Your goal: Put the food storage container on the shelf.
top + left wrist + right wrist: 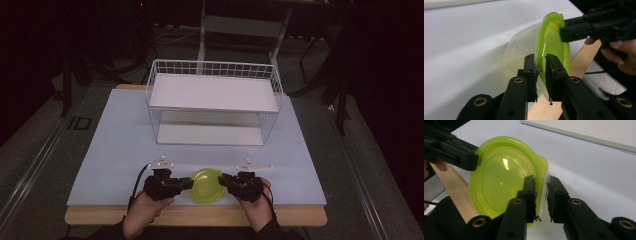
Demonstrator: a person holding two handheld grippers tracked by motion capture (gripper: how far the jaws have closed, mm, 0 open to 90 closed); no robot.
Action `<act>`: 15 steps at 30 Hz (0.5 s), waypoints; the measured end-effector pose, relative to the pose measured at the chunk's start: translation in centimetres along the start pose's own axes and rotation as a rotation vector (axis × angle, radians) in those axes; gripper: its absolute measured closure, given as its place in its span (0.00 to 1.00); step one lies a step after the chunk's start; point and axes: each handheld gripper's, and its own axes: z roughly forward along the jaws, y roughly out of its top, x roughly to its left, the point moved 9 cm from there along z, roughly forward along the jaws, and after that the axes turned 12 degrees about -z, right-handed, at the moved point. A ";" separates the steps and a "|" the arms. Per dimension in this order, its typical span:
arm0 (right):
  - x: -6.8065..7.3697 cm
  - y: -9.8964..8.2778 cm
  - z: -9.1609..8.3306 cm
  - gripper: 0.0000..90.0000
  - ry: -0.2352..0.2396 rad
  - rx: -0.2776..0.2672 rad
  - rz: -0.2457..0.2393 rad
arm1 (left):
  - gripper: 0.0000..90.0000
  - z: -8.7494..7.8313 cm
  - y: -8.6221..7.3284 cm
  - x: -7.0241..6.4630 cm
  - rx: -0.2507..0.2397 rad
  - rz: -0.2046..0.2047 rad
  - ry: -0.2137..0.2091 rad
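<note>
Both tools pinch the translucent green lidded bowl's [207,185] rim.

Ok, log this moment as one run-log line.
left gripper: shut on bowl rim | right gripper: shut on opposite rim | bowl: green, at table's near edge | wire rack: behind, shelves bare

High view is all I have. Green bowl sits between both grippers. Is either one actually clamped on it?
Observer: Yes. In the left gripper view, the left gripper has its jaws closed on the green bowl at the rim.
Operator: And the right one?
Observer: The right gripper straddles the rim on the opposite side, one jaw inside the bowl, one outside.
Operator: Bowl flat on the table?
Observer: Cannot tell; each gripper view is tilted with its hand.
</note>
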 end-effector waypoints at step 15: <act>0.4 0.3 0.0 0.88 -0.012 -0.001 -0.037 | 0.81 0.2 -1.2 0.2 0.012 -0.048 0.036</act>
